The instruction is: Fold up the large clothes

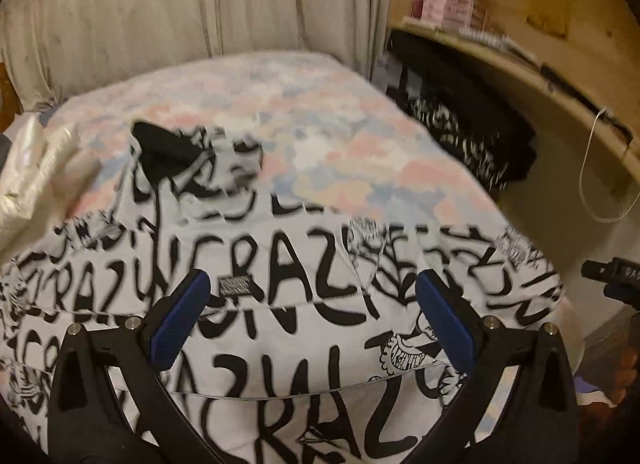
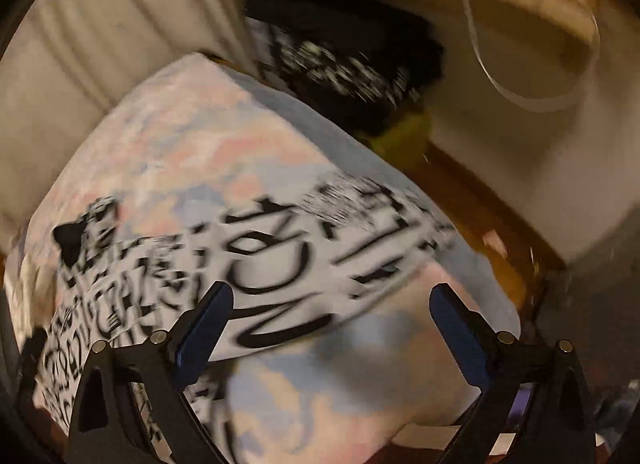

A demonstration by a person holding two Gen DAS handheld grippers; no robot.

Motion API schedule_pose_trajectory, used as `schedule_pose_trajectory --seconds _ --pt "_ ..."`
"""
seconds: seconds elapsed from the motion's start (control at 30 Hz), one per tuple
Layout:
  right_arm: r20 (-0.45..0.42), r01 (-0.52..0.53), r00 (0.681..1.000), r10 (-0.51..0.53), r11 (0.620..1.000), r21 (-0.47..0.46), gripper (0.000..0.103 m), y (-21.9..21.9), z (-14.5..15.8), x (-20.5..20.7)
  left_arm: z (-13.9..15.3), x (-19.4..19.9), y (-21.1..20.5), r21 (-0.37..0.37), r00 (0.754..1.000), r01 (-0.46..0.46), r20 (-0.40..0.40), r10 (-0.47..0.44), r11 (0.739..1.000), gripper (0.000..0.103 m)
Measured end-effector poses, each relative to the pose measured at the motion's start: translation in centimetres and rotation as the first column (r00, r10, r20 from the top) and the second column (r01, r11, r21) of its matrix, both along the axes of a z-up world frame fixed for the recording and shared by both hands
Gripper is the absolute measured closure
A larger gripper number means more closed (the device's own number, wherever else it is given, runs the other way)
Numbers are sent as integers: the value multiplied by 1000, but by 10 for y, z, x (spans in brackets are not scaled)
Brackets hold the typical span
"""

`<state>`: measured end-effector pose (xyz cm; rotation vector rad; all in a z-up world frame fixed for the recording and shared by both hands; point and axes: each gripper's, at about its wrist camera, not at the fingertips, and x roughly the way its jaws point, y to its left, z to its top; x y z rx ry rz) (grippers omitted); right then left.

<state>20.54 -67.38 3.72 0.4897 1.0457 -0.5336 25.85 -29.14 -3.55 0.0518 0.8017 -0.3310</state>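
Right, left wrist view: left tool (image 1: 312,316) spread wide, nothing between its blue pads (image 1: 180,320), hovering over the white shirt with black lettering (image 1: 256,292). Shirt lies spread across the bed (image 1: 320,136), on a pastel patterned cover, black collar (image 1: 160,152) towards the far side near the curtain (image 1: 160,4). Dark clothes pile (image 1: 464,136) sits under the wooden shelf (image 1: 520,60) beside the bed.

Right wrist view: blurry. Right tool (image 2: 330,320) also wide open, empty, above the shirt's (image 2: 256,264) edge, bare bed cover (image 2: 192,136) showing past it.
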Motion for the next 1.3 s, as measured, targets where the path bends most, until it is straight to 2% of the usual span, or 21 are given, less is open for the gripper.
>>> schedule_pose_trajectory --seconds 0.17,0.23,0.37,0.47,0.53,0.57,0.6,0.63,0.7,0.73,0.8,0.87,0.93,1.03,1.1,1.17,1.23,1.3 --pt "-32 99 995 -95 987 129 16 -38 -54 -14 -44 9 -23 34 999 21 -39 -20 999 1" --pt "-35 130 991 -126 974 186 19 -47 -76 -13 -55 12 -28 47 999 27 -47 -25 999 1" --pt "-32 160 987 -157 960 231 26 -60 -113 1 -61 13 -31 41 998 34 -54 -32 999 1" --pt "-42 175 985 -170 964 199 44 -65 -135 13 -59 12 -26 44 998 37 -50 -35 998 1" --pt "-54 195 981 -188 966 170 68 -67 -146 20 -58 12 -22 51 998 37 -45 -34 998 1" --pt "-48 198 980 -193 969 147 74 -64 -147 22 -56 11 -19 54 998 37 -45 -34 998 1" --pt "-35 201 980 -198 972 126 87 -62 -147 27 -54 11 -16 57 998 36 -44 -34 998 1" --pt "6 191 981 -193 976 101 92 -57 -138 31 -51 10 -10 60 999 34 -41 -31 998 1" --pt "82 155 984 -156 988 18 96 -41 -114 37 -45 9 3 64 999 17 -30 -15 998 1" --pt "140 116 984 -107 992 -58 97 -22 -89 40 -40 8 12 60 1000 4 -23 -2 998 1" --pt "225 49 974 -17 989 -137 97 12 -52 45 -30 5 36 39 999 -30 -11 31 999 1" --pt "307 -41 946 100 981 -191 97 55 -16 52 -21 4 61 16 998 -64 -6 64 998 1" --pt "364 -141 905 220 962 -233 97 101 11 60 -10 0 91 -19 994 -107 2 107 994 1" --pt "414 -348 800 434 898 -269 97 190 36 76 2 -6 134 -58 987 -162 14 163 985 1" --pt "408 -449 747 525 851 -274 97 236 35 86 8 -13 167 -73 976 -211 32 214 975 1" --pt "380 -561 685 622 782 -271 97 294 21 96 10 -19 193 -83 968 -246 38 250 966 1" --pt "330 -632 645 690 723 -278 97 344 -6 105 6 -23 219 -91 962 -268 28 272 959 1" --pt "278 -675 632 723 690 -260 97 378 -34 108 -1 -24 237 -88 959 -281 14 283 956 1"
